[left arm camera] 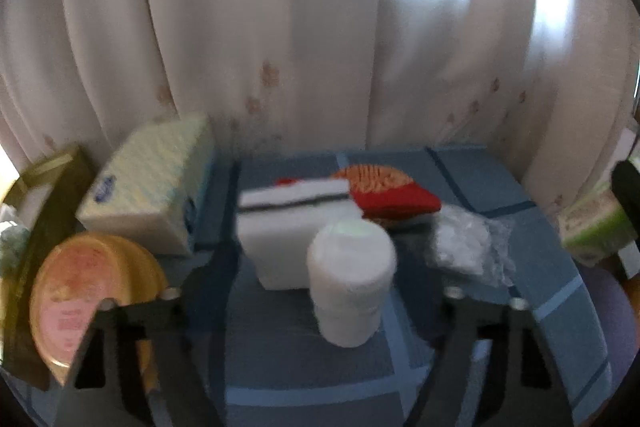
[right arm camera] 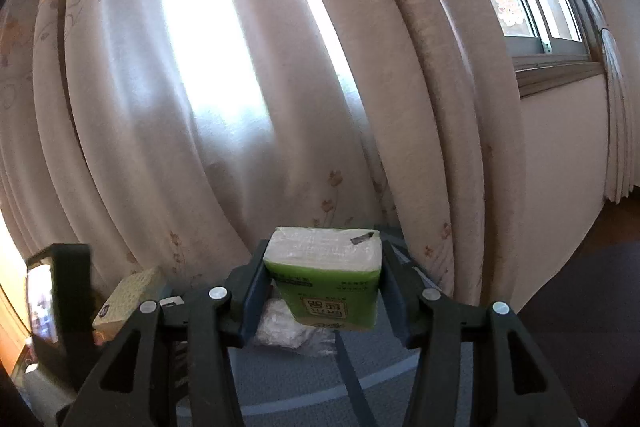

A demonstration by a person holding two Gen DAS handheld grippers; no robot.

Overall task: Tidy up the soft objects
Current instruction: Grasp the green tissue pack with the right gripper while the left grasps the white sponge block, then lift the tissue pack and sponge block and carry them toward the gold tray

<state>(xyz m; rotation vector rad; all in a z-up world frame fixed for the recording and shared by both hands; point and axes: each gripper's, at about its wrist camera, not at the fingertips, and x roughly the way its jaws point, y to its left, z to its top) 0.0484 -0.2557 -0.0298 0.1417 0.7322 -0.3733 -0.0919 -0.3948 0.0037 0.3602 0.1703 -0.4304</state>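
Note:
My right gripper [right arm camera: 324,287] is shut on a green tissue pack [right arm camera: 326,279] and holds it up above the blue checked table [right arm camera: 280,379]; the pack also shows at the right edge of the left wrist view [left arm camera: 588,227]. My left gripper [left arm camera: 316,291] is open and empty, just in front of a white roll [left arm camera: 350,279]. Behind the roll lie a white foam block [left arm camera: 276,243], a red and orange knitted piece [left arm camera: 388,191] and a clear plastic bag [left arm camera: 468,247], which also shows below the held pack [right arm camera: 288,327].
A pale yellow tissue box [left arm camera: 152,183] stands at the back left, also in the right wrist view [right arm camera: 128,295]. An orange round tub [left arm camera: 92,295] lies on its side in a dark frame [left arm camera: 48,187]. Curtains [left arm camera: 320,27] hang behind the table.

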